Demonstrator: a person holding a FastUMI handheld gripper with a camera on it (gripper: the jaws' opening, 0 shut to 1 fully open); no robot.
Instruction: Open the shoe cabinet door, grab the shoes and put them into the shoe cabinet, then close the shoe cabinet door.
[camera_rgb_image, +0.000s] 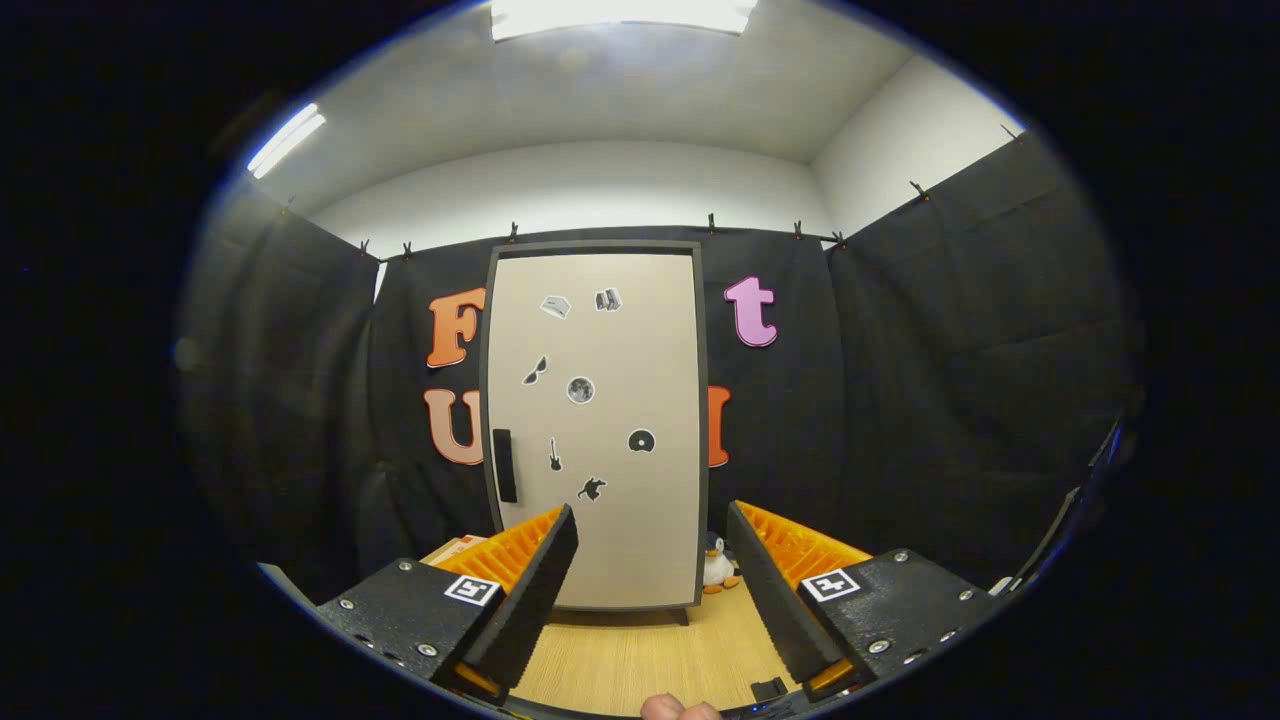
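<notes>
Gripper view: my gripper (650, 560) stands with its fingers wide apart and nothing between them. Beyond them the shoe cabinet (597, 425) stands upright on the wooden table (640, 660), its door shut, a dark handle (504, 465) at the door's left edge. Small stickers (580, 389) dot the door. A penguin toy (716, 566) sits just beside the cabinet's lower right corner.

The tall shoe cabinet (598, 420) stands upright beyond the fingers. Its light door is closed, with a dark handle (505, 465) and small stickers.

Gripper-mounted, facing shut cabinet (597, 425), mid-distance
</notes>
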